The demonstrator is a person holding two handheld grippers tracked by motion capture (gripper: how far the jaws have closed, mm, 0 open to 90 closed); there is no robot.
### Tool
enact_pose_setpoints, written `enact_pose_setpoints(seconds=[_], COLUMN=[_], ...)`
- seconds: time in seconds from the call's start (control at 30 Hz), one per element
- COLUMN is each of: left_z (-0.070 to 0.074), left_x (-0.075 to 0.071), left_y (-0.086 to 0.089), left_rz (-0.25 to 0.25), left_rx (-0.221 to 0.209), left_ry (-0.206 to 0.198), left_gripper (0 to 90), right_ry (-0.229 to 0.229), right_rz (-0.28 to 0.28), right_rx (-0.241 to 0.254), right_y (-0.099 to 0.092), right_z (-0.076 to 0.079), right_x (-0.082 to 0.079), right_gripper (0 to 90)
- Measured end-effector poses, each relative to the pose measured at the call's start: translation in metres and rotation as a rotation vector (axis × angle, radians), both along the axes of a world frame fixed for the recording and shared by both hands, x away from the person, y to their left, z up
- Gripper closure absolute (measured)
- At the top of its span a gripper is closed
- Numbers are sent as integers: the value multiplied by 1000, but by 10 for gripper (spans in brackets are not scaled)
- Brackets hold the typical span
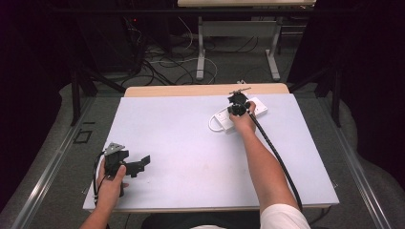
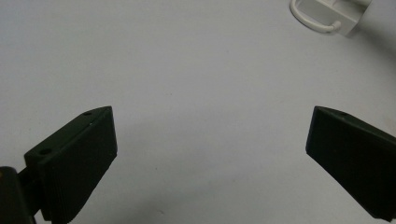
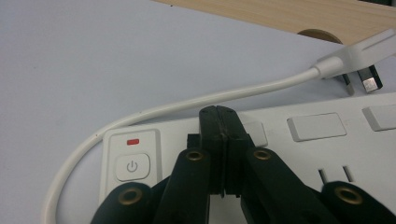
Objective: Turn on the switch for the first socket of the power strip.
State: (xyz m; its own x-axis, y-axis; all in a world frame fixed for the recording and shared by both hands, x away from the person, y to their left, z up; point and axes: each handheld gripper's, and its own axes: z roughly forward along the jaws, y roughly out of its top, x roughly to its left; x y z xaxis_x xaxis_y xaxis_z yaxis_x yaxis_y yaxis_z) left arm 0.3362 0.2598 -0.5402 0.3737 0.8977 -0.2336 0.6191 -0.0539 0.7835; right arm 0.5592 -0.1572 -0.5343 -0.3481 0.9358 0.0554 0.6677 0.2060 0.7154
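A white power strip (image 1: pixel 239 116) lies on the far right part of the white table top (image 1: pixel 191 152), near the far edge where a strip of bare wood (image 1: pixel 205 89) shows. In the right gripper view its face (image 3: pixel 327 154) carries a round power button (image 3: pixel 132 166) with a small red light (image 3: pixel 133 141) above it, a row of blank rectangular covers (image 3: pixel 316 126) and narrow socket slots (image 3: pixel 332 176). Its white cable (image 3: pixel 187 105) loops out from the button end and curves back to a plug (image 3: pixel 355 60) lying just beyond the strip (metal pins showing). The right gripper (image 3: pixel 219 114) hangs over the strip with its jaws pressed flat together and nothing between them; whether the tips touch the strip I cannot tell. The left gripper (image 1: pixel 129 164) sits well apart, near the left front corner, its jaws spread wide over bare table. In the left gripper view a corner of the strip and the cable loop (image 2: pixel 322 21) show at the top. The broad middle of the table between the two grippers is open.
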Motion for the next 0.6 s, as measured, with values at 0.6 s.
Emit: enact_pose_setpoints(seconds=[0.6], left_z=[0], left_x=[1], left_y=[-1], left_rz=[-12], left_rx=[9], left_ry=[16], left_gripper=[20], right_ry=[1], right_rz=[-30], right_rx=[35], right_y=[-2], right_z=[0], right_x=[-3], right_gripper=[825])
